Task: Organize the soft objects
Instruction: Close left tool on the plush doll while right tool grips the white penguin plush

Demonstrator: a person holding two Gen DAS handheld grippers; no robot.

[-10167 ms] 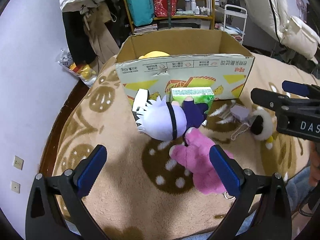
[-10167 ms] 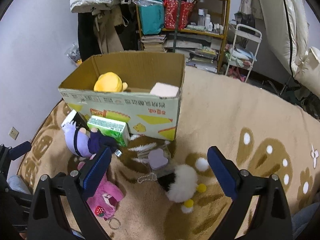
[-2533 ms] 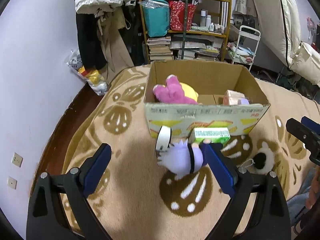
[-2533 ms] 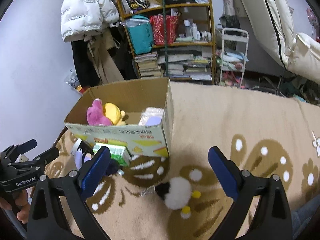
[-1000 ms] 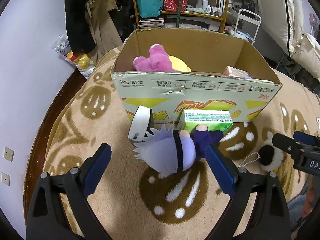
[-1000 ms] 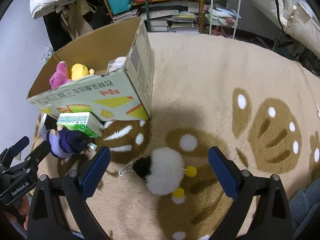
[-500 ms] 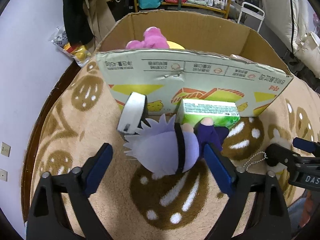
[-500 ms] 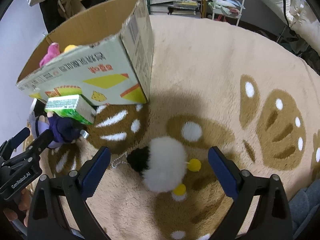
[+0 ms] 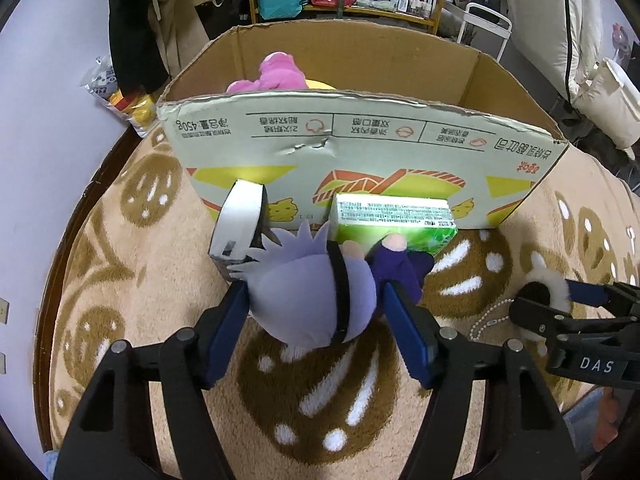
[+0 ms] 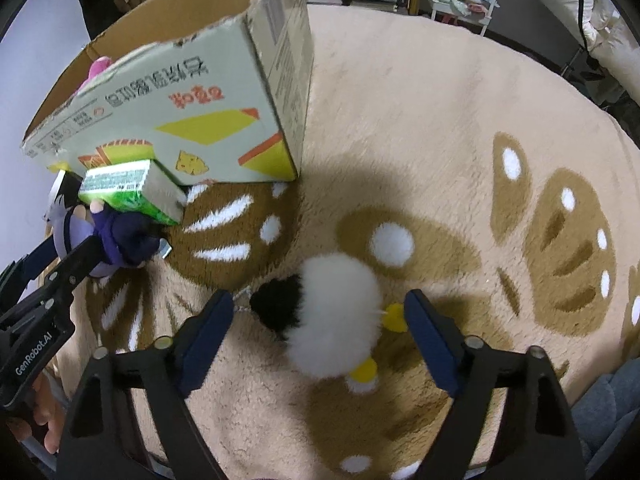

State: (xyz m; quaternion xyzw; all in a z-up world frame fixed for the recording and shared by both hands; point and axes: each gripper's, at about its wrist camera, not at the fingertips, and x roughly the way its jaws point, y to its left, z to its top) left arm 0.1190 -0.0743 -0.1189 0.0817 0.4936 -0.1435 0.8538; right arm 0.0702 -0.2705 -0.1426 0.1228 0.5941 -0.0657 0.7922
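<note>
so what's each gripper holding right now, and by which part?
Left gripper is closing on the purple plush doll, pads at its head. Right gripper is closing around the white pompom, not touching yet.

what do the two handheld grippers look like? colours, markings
Both match: black plastic frames with triangular cut-outs, silver pivot bolts and blue finger pads. The left gripper carries white "GenRobot.AI" lettering on its side in the right wrist view; the right gripper shows "DAS" in the left wrist view.
</note>
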